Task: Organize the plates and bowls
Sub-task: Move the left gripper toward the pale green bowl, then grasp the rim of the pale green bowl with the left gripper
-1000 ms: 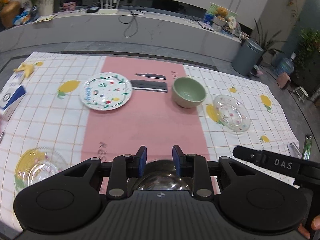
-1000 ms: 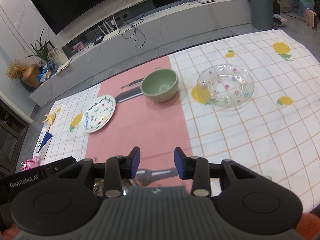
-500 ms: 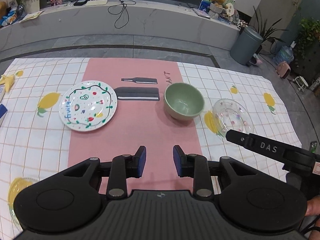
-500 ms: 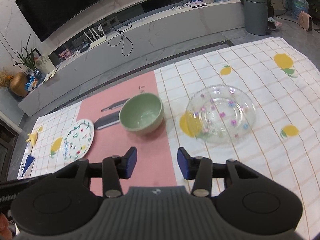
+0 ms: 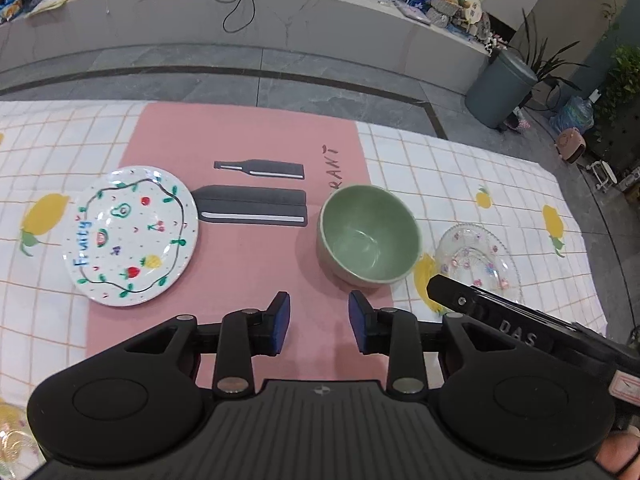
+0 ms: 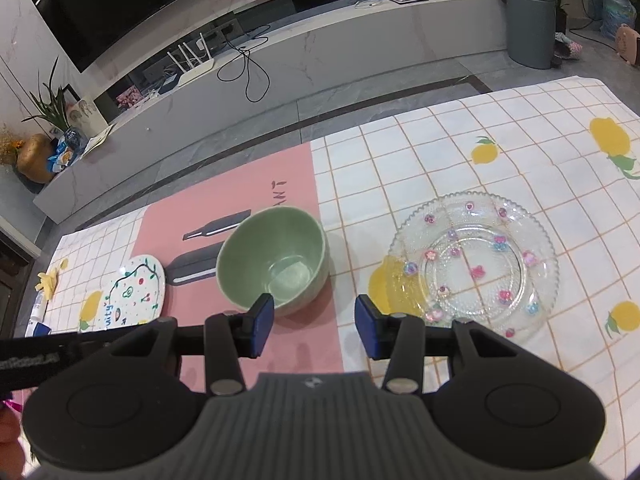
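Two grippers over one table; cloth (image 5: pixel 460 168) is white check with lemons, and a pink mat (image 5: pixel 248 272) runs down its middle.

Largest dish: glass plate (image 6: pixel 476 264), clear with small coloured flowers, flat on the cloth. Right wrist view puts it ahead and to the right of the right gripper (image 6: pixel 314 330), its near rim just past the right fingertip. In the left wrist view the same plate is far right of the jaws, partly hidden behind the other gripper's black body.

Painted plate (image 5: pixel 132 236): white, fruit drawings, the word "Fruity". Lies ahead-left of the left gripper (image 5: pixel 319 322), straddling the mat's left edge, well apart from the jaws.

Bowl (image 5: pixel 370 234): green, upright, empty, on the mat's right edge. Just ahead and slightly right of the left jaws; ahead-left of the right jaws, whose left fingertip overlaps its near rim in view. Contact there cannot be told.

Left jaws: partly parted, have just been opening, nothing between the pads, only mat visible in the gap.

Right jaws: partly parted, slightly wider, nothing gripped.
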Demonstrator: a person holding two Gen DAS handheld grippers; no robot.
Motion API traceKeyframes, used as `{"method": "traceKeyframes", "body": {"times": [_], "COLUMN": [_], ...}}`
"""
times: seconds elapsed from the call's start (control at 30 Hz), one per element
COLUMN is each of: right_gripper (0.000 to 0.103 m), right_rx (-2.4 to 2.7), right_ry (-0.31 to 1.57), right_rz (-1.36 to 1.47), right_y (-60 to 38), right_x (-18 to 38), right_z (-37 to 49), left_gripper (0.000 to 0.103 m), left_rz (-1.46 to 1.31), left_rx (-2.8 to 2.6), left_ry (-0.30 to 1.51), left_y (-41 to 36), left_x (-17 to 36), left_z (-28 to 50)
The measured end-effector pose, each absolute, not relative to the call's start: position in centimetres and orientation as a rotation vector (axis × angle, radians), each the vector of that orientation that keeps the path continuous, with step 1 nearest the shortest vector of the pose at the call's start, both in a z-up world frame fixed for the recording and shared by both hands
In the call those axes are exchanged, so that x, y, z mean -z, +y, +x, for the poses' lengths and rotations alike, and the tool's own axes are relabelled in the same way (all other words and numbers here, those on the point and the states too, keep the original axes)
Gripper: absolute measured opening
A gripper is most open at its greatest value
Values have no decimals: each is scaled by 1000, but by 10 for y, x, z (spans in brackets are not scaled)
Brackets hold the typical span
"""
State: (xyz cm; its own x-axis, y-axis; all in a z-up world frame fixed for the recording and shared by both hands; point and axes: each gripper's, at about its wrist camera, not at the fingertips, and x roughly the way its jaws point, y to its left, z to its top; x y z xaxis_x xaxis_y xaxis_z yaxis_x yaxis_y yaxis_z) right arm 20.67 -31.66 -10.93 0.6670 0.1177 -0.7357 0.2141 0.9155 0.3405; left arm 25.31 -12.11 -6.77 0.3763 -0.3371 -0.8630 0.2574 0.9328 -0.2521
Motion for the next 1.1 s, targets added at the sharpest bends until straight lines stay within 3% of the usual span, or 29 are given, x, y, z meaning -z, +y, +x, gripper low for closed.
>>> {"method": "traceKeyframes", "body": {"times": [0.57,0.77,0.93,0.97,1.1], "right_gripper": [44,35,20,19,15], "right_rx": [14,24,32,26,18], "right_ry": [883,888,909,908,902], "right_rz": [487,538,548,555,545], "right_y": [-322,-330,-329,-329,-327], "right_x": [129,136,146,147,146], "right_z": [236,247,253,253,252], "left_gripper": [43,43,43,42,18], "left_rz": [-157,-143,-138,-137,-157], "left_rx": [358,329,303,302,291], "left_ry": [1124,1116,1122,1126,1142], "left_y": [-133,-145,-156,-158,-160], "left_x": [101,110,120,122,128], "left_z": [291,305,314,314,315]}}
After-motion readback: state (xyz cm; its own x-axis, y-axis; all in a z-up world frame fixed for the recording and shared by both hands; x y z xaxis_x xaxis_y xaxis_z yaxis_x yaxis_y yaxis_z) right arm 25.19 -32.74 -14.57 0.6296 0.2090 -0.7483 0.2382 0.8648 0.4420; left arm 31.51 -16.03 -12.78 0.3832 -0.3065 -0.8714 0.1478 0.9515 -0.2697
